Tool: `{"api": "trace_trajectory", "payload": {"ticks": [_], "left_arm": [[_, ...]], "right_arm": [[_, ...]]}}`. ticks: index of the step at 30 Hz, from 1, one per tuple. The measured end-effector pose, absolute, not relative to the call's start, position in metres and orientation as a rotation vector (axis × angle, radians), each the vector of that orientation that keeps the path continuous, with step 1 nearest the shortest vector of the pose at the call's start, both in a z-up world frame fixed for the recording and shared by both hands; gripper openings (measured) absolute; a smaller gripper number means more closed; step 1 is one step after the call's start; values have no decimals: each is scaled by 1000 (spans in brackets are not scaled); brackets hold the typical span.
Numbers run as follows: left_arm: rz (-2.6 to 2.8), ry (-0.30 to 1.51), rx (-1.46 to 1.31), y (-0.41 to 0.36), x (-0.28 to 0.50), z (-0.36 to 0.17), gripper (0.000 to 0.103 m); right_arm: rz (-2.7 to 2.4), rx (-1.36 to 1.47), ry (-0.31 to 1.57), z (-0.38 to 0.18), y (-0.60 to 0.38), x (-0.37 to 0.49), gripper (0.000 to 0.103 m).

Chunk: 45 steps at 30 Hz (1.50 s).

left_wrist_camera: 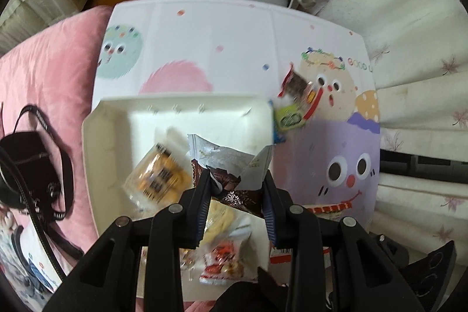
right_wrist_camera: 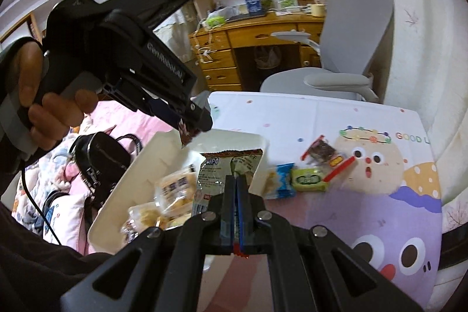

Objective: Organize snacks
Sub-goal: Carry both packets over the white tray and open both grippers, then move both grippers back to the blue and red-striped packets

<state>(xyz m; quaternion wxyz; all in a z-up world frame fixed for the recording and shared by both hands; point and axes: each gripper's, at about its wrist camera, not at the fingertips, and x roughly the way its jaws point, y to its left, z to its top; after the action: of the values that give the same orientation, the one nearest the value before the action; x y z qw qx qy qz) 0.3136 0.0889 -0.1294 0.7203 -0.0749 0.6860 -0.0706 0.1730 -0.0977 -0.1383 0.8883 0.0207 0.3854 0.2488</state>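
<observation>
Snacks go up in both grips above the white tray.

Left hand-held gripper (left_wrist_camera: 237, 189) pinches a dark brown packet (left_wrist_camera: 231, 186) by its top edge; right hand-held gripper (right_wrist_camera: 235, 189), pressed together, nips a silvery packet (right_wrist_camera: 231, 168) with a red-trimmed top. Below them the white tray (left_wrist_camera: 117, 119) holds clear-wrapped pastries (left_wrist_camera: 156, 174) and a red-and-white wrapper (left_wrist_camera: 225, 256). Just right of the tray, on the cartoon-printed worktop (left_wrist_camera: 234, 43), lie a blue packet (right_wrist_camera: 282, 180), a green packet (right_wrist_camera: 310, 180) and a red-edged bag (right_wrist_camera: 321, 151).
</observation>
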Motion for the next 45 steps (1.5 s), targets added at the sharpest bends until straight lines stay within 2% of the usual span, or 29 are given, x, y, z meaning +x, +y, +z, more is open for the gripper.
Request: {"api": "trace_trajectory", "payload": {"ticks": [9,11,15,18,23,25,34,45], "left_arm": [[-141,1512,-191,133,263,-132,32],[-147,1517,-193,139,254,-133,32],[-173,1506,-196,148,237,-128,40],[-202,1480,-165,150,226,-120,51],[-268,1455,-144,150,208,-117,59],[-290,1453,-133,148,200,-120,63],[-364,1433,-165,132,160,-141,70],[-426,1376,-111,80,149,-131,73]], "right_arm": [[553,6,836,-138,-62,151,2],[548,2,845,-137,-53,146,5],[504,7,853,-133,-43,138,5],[480,25,846,-126,-39,130,10],[398,43,849,-121,-36,116,21],[361,63,866,-123,-37,109,22],[242,185,972,-146,-55,77,22],[178,283,977,-143,-99,68,22]]}}
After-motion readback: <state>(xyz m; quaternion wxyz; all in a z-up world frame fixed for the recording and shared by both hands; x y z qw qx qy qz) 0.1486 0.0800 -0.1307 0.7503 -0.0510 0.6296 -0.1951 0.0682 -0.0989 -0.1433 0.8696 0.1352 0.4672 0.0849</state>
